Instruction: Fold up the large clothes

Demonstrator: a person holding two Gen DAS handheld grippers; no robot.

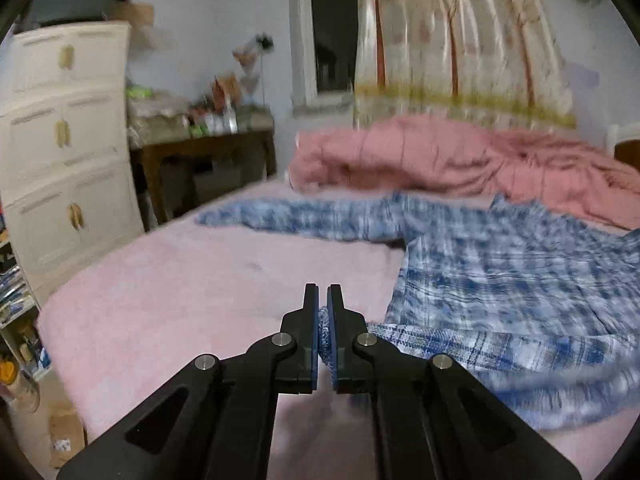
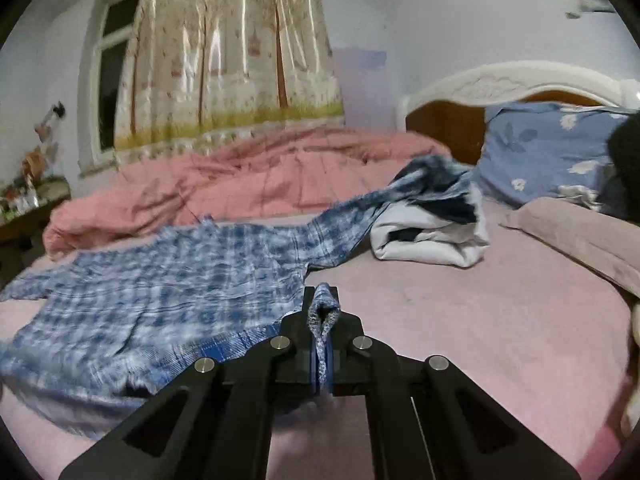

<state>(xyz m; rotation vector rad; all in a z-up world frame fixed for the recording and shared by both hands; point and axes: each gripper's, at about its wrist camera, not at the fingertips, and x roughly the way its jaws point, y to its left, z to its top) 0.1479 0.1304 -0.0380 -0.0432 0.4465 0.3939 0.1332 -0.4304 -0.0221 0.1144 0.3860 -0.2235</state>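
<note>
Left wrist view: I see the left gripper (image 1: 323, 300) clamped on a fold of the blue plaid shirt (image 1: 500, 276).
Shirt position: spread on the pink bed sheet (image 1: 180, 292), one sleeve running toward the bed's left edge.
Behind the shirt: pink quilt (image 1: 460, 156).
Right wrist view: I see the right gripper (image 2: 322, 300) clamped on a bunched shirt edge.
Other sleeve: draped over a white folded garment (image 2: 432, 236) near the blue pillow (image 2: 548, 152).

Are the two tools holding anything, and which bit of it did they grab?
Yes. Both hold the blue plaid shirt by its near bottom edge: the left tool pinches one corner, the right tool the other.
</note>
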